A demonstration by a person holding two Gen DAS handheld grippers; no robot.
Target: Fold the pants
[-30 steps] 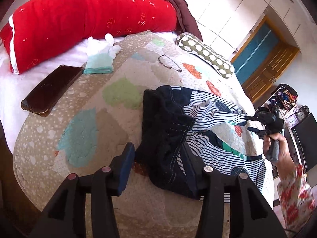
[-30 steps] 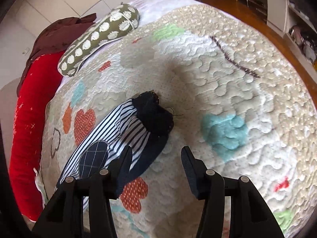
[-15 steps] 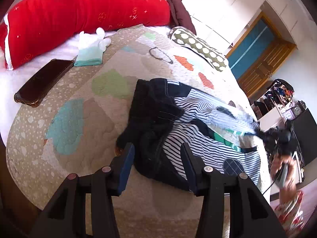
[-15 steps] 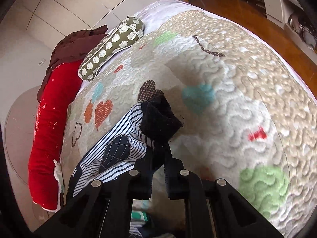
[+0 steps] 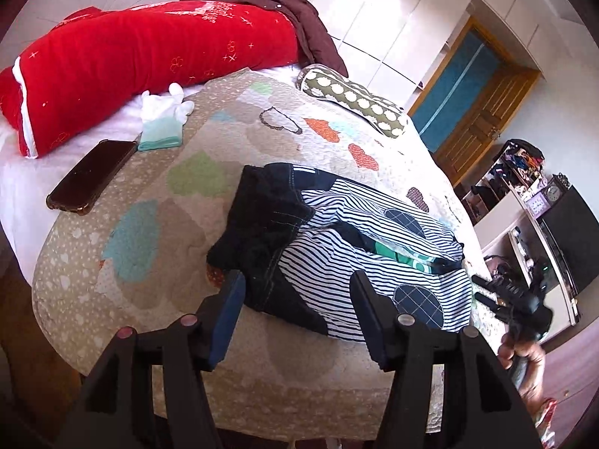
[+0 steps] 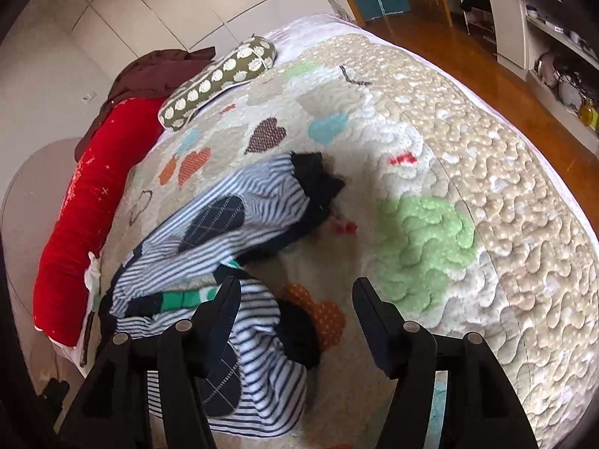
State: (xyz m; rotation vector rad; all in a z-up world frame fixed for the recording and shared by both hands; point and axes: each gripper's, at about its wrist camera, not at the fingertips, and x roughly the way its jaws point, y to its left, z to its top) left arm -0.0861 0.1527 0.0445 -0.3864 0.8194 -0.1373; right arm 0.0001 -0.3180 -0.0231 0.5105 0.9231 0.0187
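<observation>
The pants (image 5: 337,243) are navy with blue-and-white striped legs and dark patches. They lie spread on the quilted bedspread (image 5: 149,224), waistband toward the left. My left gripper (image 5: 297,310) is open and empty, just above the near edge of the waistband. My right gripper (image 6: 295,318) is open and empty above the leg ends (image 6: 262,355); it also shows at the right edge of the left wrist view (image 5: 498,292). The far leg's dark cuff (image 6: 318,179) rests on the quilt.
A red bolster (image 5: 131,60), a brown garment (image 5: 280,11), a spotted olive pillow (image 5: 355,101), white gloves (image 5: 164,116) and a dark phone (image 5: 93,176) lie on the bed. A door (image 5: 468,104) and shelves (image 5: 524,194) stand beyond the wooden floor (image 6: 486,63).
My right gripper was shut on the dark cuff half a second ago; it has opened, let go and drawn back. My left gripper shifted slightly along the waistband and stays open.
</observation>
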